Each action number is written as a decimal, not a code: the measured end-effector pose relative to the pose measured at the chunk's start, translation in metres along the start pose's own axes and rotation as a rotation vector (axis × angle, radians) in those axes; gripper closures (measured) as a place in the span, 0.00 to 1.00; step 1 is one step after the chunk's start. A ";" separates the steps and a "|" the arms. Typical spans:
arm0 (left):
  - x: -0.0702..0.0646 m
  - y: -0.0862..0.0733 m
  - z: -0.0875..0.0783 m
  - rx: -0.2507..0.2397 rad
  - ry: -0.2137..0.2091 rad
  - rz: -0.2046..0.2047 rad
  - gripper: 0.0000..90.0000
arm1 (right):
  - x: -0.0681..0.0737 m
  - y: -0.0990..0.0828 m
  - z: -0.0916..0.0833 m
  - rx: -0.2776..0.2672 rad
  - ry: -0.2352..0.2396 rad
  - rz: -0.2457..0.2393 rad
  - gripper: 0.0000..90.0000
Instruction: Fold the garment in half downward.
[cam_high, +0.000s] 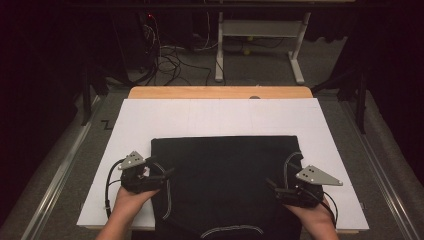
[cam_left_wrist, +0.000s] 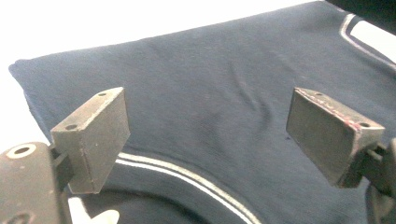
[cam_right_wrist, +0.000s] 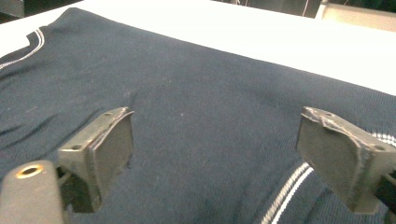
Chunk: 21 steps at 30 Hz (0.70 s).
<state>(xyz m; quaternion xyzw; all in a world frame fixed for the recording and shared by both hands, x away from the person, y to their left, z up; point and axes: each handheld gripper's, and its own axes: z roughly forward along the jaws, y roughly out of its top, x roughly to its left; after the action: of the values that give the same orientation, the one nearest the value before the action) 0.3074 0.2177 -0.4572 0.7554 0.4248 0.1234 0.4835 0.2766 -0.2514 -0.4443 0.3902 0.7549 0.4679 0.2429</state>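
A dark navy garment (cam_high: 225, 170) with thin white stripe trim lies flat and folded on a white board (cam_high: 220, 117). My left gripper (cam_high: 167, 175) hovers at the garment's left edge with its jaws pointing inward over the cloth. In the left gripper view the left gripper (cam_left_wrist: 208, 116) is open, with the garment (cam_left_wrist: 219, 79) below and nothing between the pads. My right gripper (cam_high: 272, 184) sits at the garment's right edge, also pointing inward. Seen from its own camera, the right gripper (cam_right_wrist: 215, 135) is open above the navy cloth (cam_right_wrist: 201, 79), gripping nothing.
The white board rests on a wooden table (cam_high: 220, 92). Beyond the table are a white desk frame (cam_high: 260, 45) and loose cables (cam_high: 170, 60) on the floor. Metal rails (cam_high: 60, 170) run along both sides. Bare white board surrounds the garment at the back and sides.
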 end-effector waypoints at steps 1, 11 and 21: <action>0.001 0.001 0.001 0.003 0.003 0.003 0.13 | 0.001 0.001 0.001 0.002 0.002 -0.005 0.10; 0.009 0.012 0.009 0.006 0.003 0.010 0.00 | 0.013 0.011 0.011 0.011 0.017 -0.038 0.00; 0.025 0.017 0.016 0.021 0.013 -0.006 0.00 | 0.030 0.020 0.021 0.019 0.053 -0.079 0.00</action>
<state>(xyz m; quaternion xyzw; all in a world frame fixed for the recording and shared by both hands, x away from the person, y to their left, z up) 0.3414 0.2238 -0.4572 0.7583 0.4315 0.1221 0.4732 0.2816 -0.2108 -0.4357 0.3497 0.7804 0.4610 0.2373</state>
